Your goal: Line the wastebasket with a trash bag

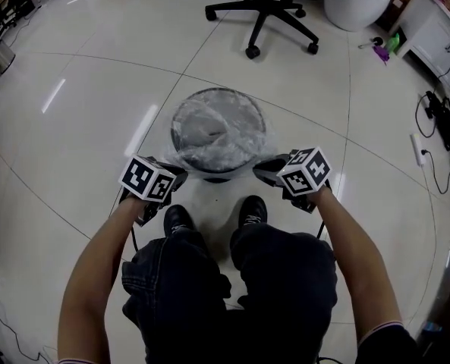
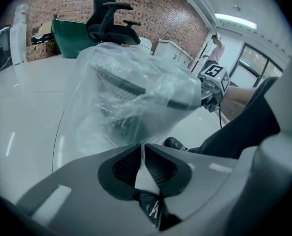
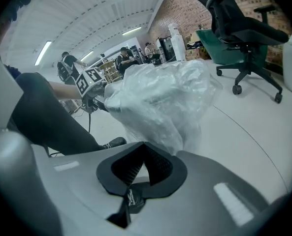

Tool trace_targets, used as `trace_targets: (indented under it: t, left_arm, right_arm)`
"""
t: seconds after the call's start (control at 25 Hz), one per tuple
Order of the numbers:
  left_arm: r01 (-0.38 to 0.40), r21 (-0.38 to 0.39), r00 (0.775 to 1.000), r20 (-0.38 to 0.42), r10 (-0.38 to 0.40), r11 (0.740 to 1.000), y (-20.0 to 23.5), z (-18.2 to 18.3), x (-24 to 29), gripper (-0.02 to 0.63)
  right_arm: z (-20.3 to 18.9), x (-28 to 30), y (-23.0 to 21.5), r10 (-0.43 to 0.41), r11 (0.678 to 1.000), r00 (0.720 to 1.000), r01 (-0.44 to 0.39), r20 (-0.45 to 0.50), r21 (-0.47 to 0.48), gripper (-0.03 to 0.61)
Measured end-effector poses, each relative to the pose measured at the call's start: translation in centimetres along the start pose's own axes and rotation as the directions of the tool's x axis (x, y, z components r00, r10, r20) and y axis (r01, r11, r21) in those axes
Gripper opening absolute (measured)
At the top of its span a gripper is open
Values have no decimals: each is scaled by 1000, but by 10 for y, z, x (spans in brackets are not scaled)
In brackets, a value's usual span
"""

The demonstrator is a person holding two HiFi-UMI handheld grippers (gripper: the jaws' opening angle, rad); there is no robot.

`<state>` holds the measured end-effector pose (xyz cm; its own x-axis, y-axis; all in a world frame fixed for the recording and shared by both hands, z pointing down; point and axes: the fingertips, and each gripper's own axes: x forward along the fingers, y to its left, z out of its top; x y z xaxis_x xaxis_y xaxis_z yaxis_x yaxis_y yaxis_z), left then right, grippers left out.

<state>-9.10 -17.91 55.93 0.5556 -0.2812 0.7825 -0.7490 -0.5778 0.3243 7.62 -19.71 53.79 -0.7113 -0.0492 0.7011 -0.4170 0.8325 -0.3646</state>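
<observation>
Trash bag (image 1: 217,131) film was gripped at both near edges. The left gripper (image 2: 142,149) was clamped on the clear plastic at the near-left side, and the right gripper (image 3: 145,149) was clenched tight on it at the near-right. Just past the person's shoes (image 1: 177,218), the bag lay draped over the mouth of the round wastebasket (image 1: 218,176), which stood on the pale floor (image 1: 95,127). Farther off stood a black office chair (image 1: 266,6).
</observation>
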Motion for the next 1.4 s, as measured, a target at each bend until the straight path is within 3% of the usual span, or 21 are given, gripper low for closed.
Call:
trace_targets:
  t: [0.44,0.64,0.84,1.4]
  left_arm:
    - [-54,-55,998,-34,52,997,11,-4,22,26]
    - [-47,-44,999,-3,47,998,8,-1,21,37]
    - [-23,-15,999,22,23,1000,2,-2,2,142]
    - [-83,38,996,29,82,996,-6,-15,-64,144]
  right_arm:
    - [-4,16,-17,-53,997,998,55,-35,55,3]
    - [-4,14,-18,-74,995,997,74,-2,63,17]
    - [-9,-6,-11,-74,994,997,71,39,82,111]
    - [17,-75,10,-198,980,968,193,155,48,115]
